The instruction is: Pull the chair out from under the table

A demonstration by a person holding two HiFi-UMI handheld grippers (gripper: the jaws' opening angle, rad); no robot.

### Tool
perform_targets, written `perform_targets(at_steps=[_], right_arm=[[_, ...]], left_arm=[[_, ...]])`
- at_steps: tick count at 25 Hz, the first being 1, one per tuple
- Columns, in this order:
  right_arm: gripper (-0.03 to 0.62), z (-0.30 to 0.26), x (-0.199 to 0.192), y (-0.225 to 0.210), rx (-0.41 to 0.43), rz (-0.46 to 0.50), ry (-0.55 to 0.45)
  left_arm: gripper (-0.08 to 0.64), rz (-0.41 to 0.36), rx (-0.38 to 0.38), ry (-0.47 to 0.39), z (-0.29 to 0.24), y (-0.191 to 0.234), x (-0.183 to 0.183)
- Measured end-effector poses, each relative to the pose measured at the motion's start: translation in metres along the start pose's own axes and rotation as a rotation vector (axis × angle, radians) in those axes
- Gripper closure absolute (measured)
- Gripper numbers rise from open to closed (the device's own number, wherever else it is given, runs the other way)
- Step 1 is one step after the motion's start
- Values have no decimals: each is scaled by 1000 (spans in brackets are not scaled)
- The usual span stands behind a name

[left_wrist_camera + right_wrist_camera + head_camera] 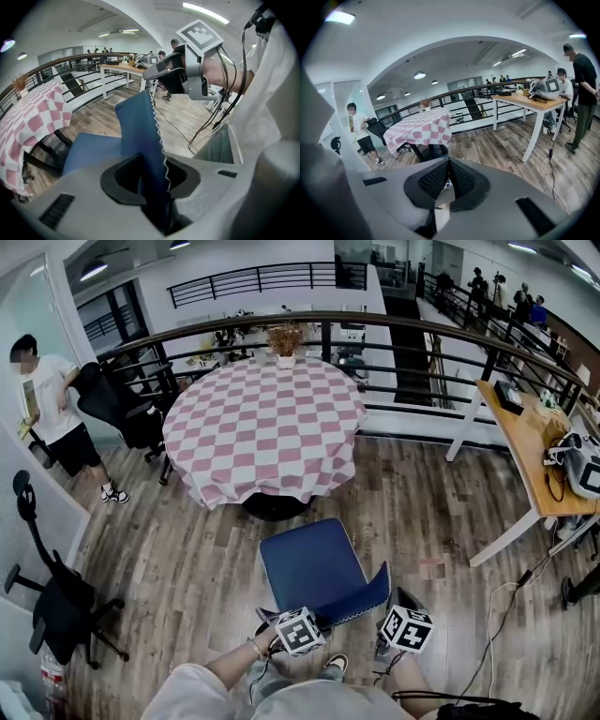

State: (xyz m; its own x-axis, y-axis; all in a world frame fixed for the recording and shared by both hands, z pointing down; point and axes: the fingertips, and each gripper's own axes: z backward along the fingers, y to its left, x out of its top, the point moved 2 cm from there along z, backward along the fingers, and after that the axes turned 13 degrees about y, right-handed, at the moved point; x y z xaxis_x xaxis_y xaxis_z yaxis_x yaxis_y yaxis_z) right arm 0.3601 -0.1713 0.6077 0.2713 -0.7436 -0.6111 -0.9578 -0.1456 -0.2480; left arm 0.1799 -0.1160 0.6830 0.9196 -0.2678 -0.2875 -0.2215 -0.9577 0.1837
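The blue chair (311, 564) stands on the wood floor, out from the round table with the pink-and-white checked cloth (262, 423). Its backrest (364, 600) faces me. In the head view my left gripper (319, 619) sits at the backrest's left end. The left gripper view shows its jaws (152, 176) shut on the backrest's zigzag-stitched edge (140, 124), with the seat (91, 150) beyond. My right gripper (396, 606) hovers by the backrest's right end. In the right gripper view the gripper (449, 161) is shut on nothing and faces the table (424, 129).
A person (52, 413) stands at the left beside a black office chair (122, 404). Another black chair (56, 601) is at the lower left. A wooden desk (530, 442) stands at the right, with cables (502, 615) on the floor. A railing (394, 329) runs behind the table.
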Motion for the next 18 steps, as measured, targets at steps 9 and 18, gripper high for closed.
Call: perform_targets(at_steps=[9, 18], right_arm=[[574, -8, 0, 19, 31, 26, 16], [574, -6, -4, 24, 42, 42, 49]], left_arm=[[425, 1, -20, -46, -3, 2, 2], [383, -1, -83, -29, 7, 3, 2]])
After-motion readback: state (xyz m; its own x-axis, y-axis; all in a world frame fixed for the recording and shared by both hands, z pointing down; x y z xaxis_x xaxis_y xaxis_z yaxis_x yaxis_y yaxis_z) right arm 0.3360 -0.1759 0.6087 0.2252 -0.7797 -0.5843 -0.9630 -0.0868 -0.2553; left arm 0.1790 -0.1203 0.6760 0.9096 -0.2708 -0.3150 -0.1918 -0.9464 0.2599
